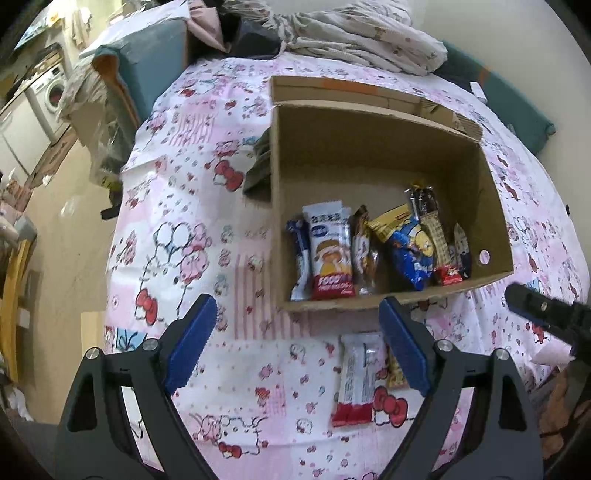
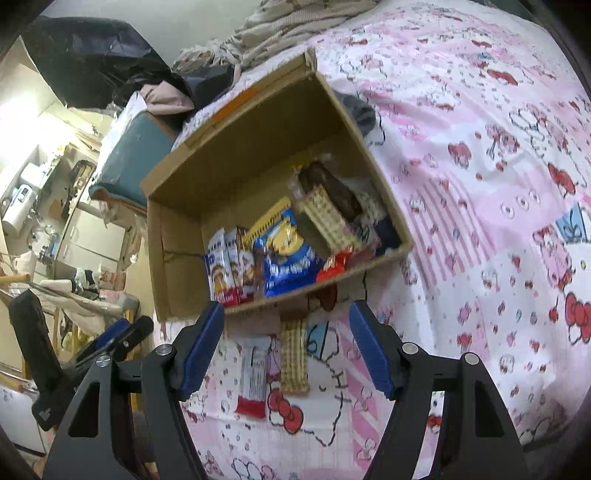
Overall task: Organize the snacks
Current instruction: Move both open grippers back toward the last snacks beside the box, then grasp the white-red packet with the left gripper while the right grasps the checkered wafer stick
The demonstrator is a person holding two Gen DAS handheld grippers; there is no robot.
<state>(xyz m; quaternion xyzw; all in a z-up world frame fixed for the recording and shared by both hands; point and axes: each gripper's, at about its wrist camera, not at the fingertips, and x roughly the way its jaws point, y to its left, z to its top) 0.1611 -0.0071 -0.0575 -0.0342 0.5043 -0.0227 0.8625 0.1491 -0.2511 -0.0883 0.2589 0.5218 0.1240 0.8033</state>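
Both hand-held grippers, left (image 1: 295, 343) and right (image 2: 286, 347), hang released above a white-and-red flat snack packet (image 1: 356, 380) on the pink patterned bedsheet (image 1: 229, 229), beside a brown cardboard box (image 1: 495, 206). Pinching loose sheet could drag the packet away.

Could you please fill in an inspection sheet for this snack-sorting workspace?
Surface: pink cartoon-print sheet, rumpled.
Job's things: cardboard box open, snack packets standing along its near wall; white-and-red bar and yellow wafer pack lying outside on the sheet.
Clutter: bundled bedding behind the box.
Grippers: left hand-held gripper open, empty; right hand-held gripper open, empty.
Cables: nothing seen.
Surroundings: washing machine, cluttered shelves.
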